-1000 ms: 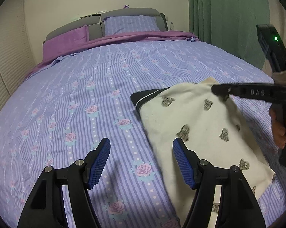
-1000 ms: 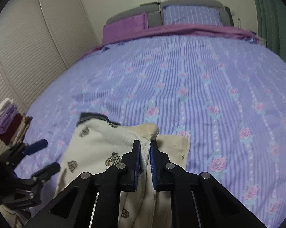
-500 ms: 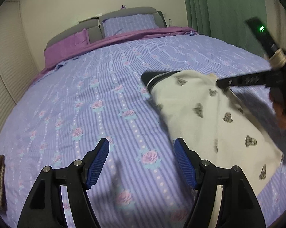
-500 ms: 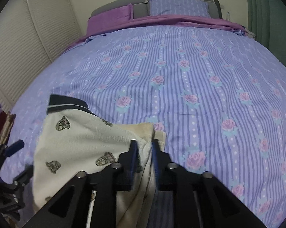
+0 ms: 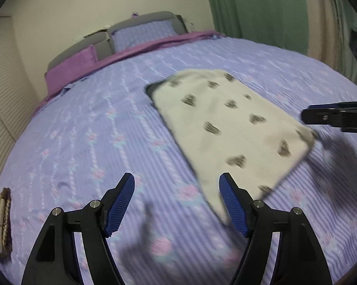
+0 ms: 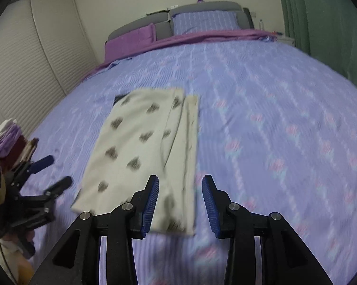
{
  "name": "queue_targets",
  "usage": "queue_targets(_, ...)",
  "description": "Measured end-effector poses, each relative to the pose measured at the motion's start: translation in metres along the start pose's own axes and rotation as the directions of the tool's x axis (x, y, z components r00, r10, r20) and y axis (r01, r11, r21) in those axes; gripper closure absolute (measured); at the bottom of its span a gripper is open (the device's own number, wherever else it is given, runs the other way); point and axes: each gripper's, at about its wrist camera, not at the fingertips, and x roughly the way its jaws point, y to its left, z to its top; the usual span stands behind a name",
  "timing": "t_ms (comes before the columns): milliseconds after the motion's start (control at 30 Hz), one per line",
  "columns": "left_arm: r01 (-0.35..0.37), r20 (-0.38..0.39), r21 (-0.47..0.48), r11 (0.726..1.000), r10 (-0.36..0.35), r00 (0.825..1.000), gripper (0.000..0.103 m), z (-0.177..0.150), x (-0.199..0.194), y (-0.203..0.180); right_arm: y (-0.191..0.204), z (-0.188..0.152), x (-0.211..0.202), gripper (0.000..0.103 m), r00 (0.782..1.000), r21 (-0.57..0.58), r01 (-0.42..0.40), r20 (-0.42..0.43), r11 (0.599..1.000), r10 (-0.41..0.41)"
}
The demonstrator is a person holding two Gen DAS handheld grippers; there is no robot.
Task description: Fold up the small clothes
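Right wrist view: our right gripper (image 6: 180, 201) has just been opening, nothing between its jaws.
We see the cream shirt (image 6: 140, 156) folded flat on the bedspread (image 6: 273, 118); our left gripper (image 5: 177, 204) gapes wide, empty.

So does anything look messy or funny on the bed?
Only a little: the cream shirt lies flat, but its folded edges don't line up, leaving a strip showing along one side. Nothing looks spilled or torn.

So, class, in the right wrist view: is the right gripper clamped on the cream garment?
No. The right gripper has its jaws apart, having just been opening, and the cream printed garment lies flat on the floral bedspread, not pinched.
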Motion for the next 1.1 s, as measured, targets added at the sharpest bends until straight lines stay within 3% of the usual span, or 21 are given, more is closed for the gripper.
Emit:
queue_targets(167,0.007,-0.025,0.023,1.000,-0.006,1.000,0.030,-0.004,-0.002,-0.016,0.001,-0.014,0.009,0.068,0.999,0.025,-0.019,-0.033,1.000,0.019)
queue_targets(233,0.004,-0.029,0.018,1.000,-0.003,1.000,0.030,-0.004,-0.003,-0.017,0.003,-0.014,0.014,0.093,0.998,0.025,-0.007,-0.062,1.000,0.009)
queue_targets(433,0.001,-0.032,-0.020,1.000,-0.001,0.999,0.030,-0.005,-0.009,-0.014,-0.002,-0.018,-0.006,0.095,0.999,0.057,0.034,-0.010,0.998,-0.033)
queue_targets(567,-0.021,-0.048,-0.034,0.999,0.019,0.999,0.030,-0.009,-0.013,-0.009,-0.001,-0.027,-0.006,0.095,0.999,0.071,0.048,-0.019,0.996,-0.047)
queue_targets(600,-0.036,-0.055,-0.035,0.999,0.034,0.998,0.030,-0.011,-0.014,-0.007,0.000,-0.030,-0.006,0.093,0.997,0.076,0.070,-0.027,0.995,-0.068)
queue_targets(667,-0.062,-0.062,-0.039,0.997,0.059,0.996,0.030,-0.013,-0.019,-0.003,-0.001,-0.035,-0.016,0.077,0.996,0.121,0.084,-0.008,0.989,-0.084)
queue_targets(733,-0.080,-0.059,-0.061,0.995,0.076,0.995,0.026,-0.015,-0.028,0.004,-0.001,-0.043,-0.037,0.040,0.996,0.196,0.042,0.068,0.980,-0.056)
queue_targets(767,-0.083,-0.057,-0.078,0.993,0.079,0.995,0.025,-0.015,-0.033,0.007,0.000,-0.047,-0.045,0.035,0.994,0.224,0.013,0.102,0.974,-0.036)
queue_targets(900,-0.085,-0.048,-0.131,0.988,0.080,0.996,0.021,-0.017,-0.053,0.019,0.007,-0.065,-0.052,0.032,0.990,0.325,-0.030,0.140,0.945,-0.017)
queue_targets(1100,-0.101,-0.032,-0.096,0.990,0.099,0.995,0.020,-0.021,-0.059,0.022,0.004,-0.086,-0.015,0.032,0.992,0.493,-0.090,0.124,0.866,0.032)
